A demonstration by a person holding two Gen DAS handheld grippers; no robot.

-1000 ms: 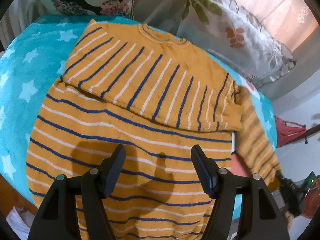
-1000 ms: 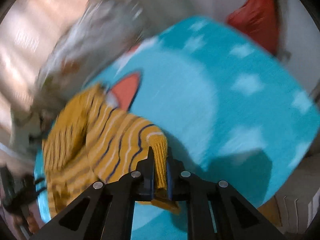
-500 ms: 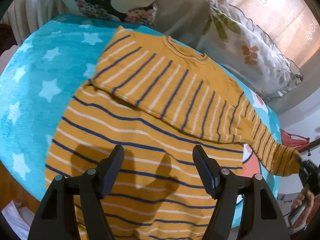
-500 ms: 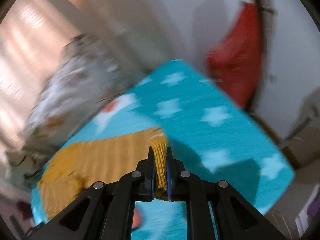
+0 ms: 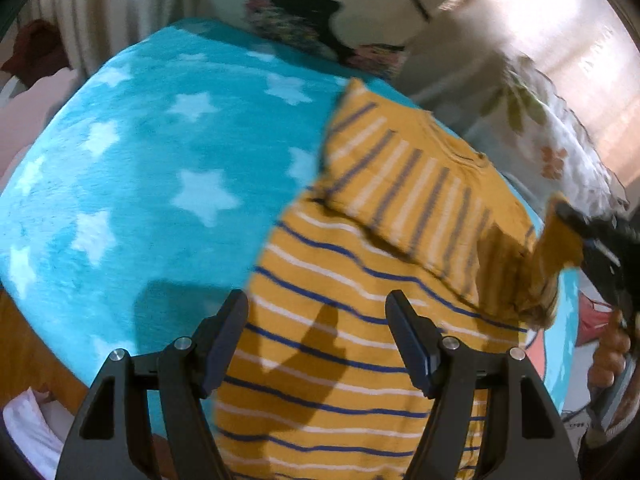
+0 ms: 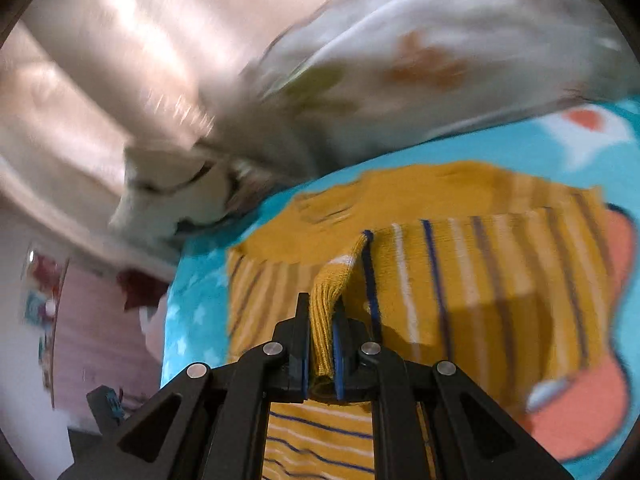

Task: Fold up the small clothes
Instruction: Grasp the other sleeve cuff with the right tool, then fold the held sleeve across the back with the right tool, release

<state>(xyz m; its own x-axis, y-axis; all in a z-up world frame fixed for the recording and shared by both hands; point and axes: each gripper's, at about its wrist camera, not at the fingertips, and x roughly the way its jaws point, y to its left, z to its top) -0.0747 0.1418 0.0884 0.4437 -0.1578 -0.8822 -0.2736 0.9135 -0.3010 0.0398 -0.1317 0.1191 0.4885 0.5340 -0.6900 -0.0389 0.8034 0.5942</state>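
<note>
Sweater: mustard knit w/ blue + white stripes; lies on the blanket, toward its right half as my left cam sees it; one sleeve folded across the chest, the other lifted off the body
Sleeve cuff: ribbed, mustard; pinched in my right fingers; sleeve rises from the body up to them
Right gripper: fingers pressed together on the cuff; held above the sweater's striped front; left cam shows it at far right w/ fabric hanging from it
Left gripper: fingers spread wide, nothing between them; hovers over the sweater's lower part, its shadow on the stripes
Blanket: turquoise w/ white stars; covers the bed
Pillow: floral, blurred; beyond the sweater's neck end
</note>
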